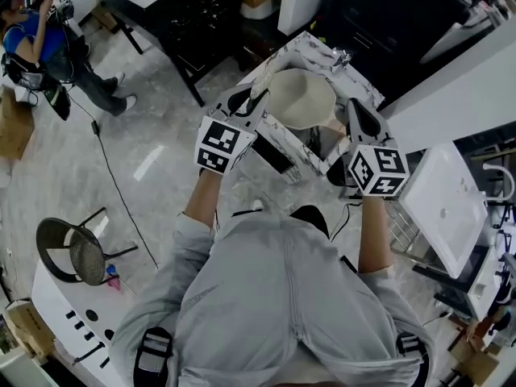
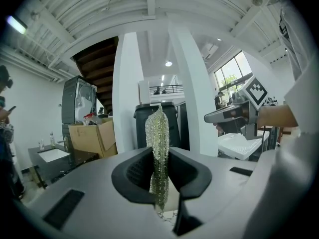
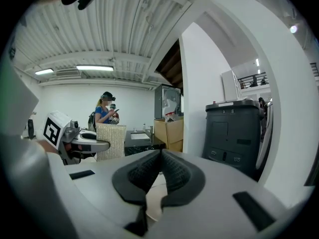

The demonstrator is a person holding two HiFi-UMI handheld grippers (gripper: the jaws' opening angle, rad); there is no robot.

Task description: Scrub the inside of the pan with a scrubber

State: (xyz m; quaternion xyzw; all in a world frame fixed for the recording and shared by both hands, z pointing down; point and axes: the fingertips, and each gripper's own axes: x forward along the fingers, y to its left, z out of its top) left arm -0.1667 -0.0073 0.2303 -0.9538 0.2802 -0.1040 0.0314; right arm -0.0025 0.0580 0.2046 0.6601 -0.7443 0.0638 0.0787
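Observation:
In the head view a cream pan (image 1: 298, 99) sits in the marble-patterned sink counter (image 1: 278, 147), between my two grippers. My left gripper (image 1: 254, 99) is at the pan's left side. In its own view, the left gripper (image 2: 159, 156) is shut on a silvery-green mesh scrubber (image 2: 158, 143) that stands edge-on above the jaws. My right gripper (image 1: 352, 113) is at the pan's right side. In its own view, the right gripper (image 3: 160, 156) has its pads touching at the tips, with only a cream patch below them. From there the scrubber (image 3: 109, 141) looks like a flat woven pad.
A white basin tray (image 1: 447, 204) lies to the right. A black table (image 1: 185, 14) and a person in blue (image 1: 32, 39) are at the far left, and a round stool (image 1: 72, 248) at the near left. A dark bin (image 3: 234, 133) and a cardboard box (image 2: 92, 136) stand beyond.

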